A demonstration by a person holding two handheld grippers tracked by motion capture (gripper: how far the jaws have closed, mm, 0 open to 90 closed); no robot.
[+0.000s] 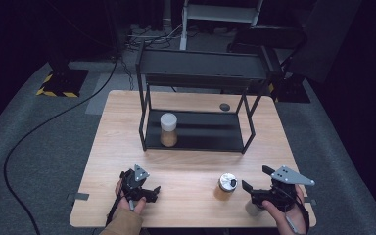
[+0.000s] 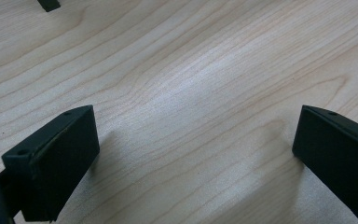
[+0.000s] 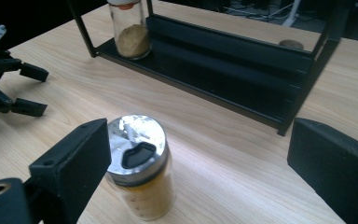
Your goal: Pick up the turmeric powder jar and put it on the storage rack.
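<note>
The right tool [image 3: 198,168] looks along its 2 black jaws, which stand wide apart with nothing pressed between them. A spice jar [image 3: 142,170] with a shiny metal lid stands upright on the wooden surface [image 3: 223,140], just beside the left jaw, its glass showing yellow-brown powder. Beyond it sits a black rack [image 3: 242,65], and a second jar [image 3: 129,30] of tan powder stands on its lower shelf at the left end. At far left, the left tool [image 3: 25,88] rests open on the surface.

Wooden table [image 1: 186,161] bears rack [image 1: 196,134], shaker jar [image 1: 225,186].
</note>
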